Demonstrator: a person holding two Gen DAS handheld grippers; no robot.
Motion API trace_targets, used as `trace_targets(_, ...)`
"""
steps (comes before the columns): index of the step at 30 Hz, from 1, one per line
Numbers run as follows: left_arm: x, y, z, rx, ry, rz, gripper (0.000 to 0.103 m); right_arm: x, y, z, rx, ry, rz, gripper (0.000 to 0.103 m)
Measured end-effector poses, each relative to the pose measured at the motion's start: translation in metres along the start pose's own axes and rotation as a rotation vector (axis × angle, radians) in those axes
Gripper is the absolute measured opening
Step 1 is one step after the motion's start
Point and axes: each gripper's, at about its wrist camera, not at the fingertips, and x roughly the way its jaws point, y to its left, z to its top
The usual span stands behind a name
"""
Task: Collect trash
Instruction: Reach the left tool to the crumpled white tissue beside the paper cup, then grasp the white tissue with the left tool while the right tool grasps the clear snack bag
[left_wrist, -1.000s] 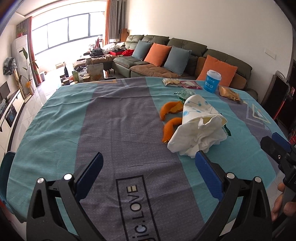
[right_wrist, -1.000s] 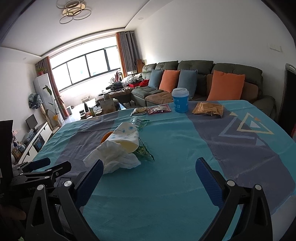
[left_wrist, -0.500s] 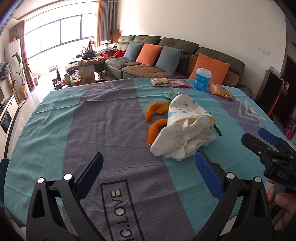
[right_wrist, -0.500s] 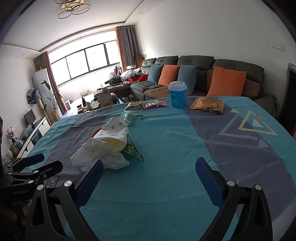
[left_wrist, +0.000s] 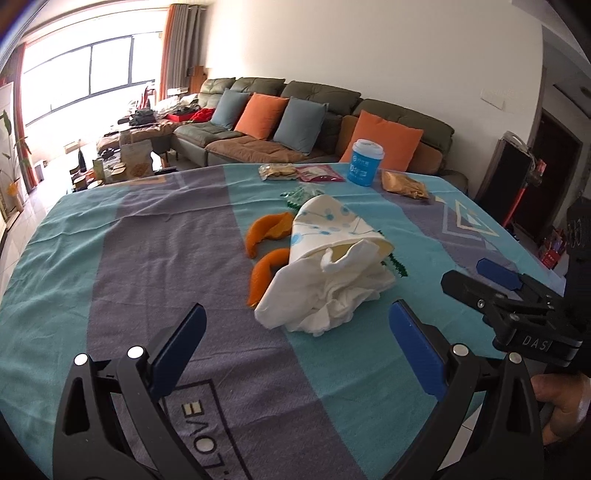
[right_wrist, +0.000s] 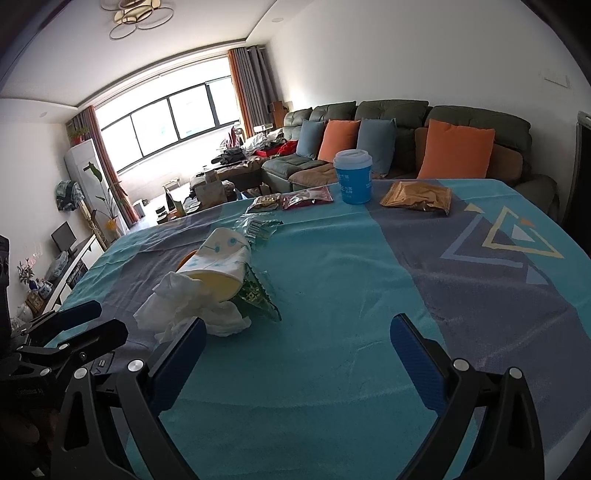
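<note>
Tissue (left_wrist: 325, 291) hides the paper cup (left_wrist: 332, 230) mouth; left tool (left_wrist: 295, 343) and right tool (right_wrist: 297, 354) both gape, empty.

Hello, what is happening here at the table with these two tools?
A person holds a gripper in each hand over a table covered with a cloth. Both the left gripper and the right gripper are open and hold nothing. In front of them lies a tipped paper cup with crumpled tissue, orange peels and a green wrapper. Nothing is picked up yet.
</note>
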Motion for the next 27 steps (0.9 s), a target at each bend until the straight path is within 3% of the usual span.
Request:
trace_targets(10,0.025,-0.008,0.008,0.030,0.003,-0.068,0.095,0.011,-0.010,0.001,0.020,0.017,0.010,0.096)
trace_targets(12,0.029,-0.009,0.009,0.033,0.012,-0.082,0.080,0.014,-0.010,0.002,0.020,0.022,0.014,0.096)
trace_targets(16,0.041,-0.006,0.010,0.015,0.046,-0.110,0.065,0.019,-0.010,0.004,0.021,0.027,0.022,0.096)
trace_targets(22,0.048,-0.003,0.010,0.012,0.063,-0.096,0.059,0.025,-0.010,0.008,0.020,0.033,0.031,0.096)
trace_targets(27,0.042,-0.001,0.015,0.020,0.021,-0.072,0.063,0.026,-0.009,0.010,0.024,0.032,0.036,0.096)
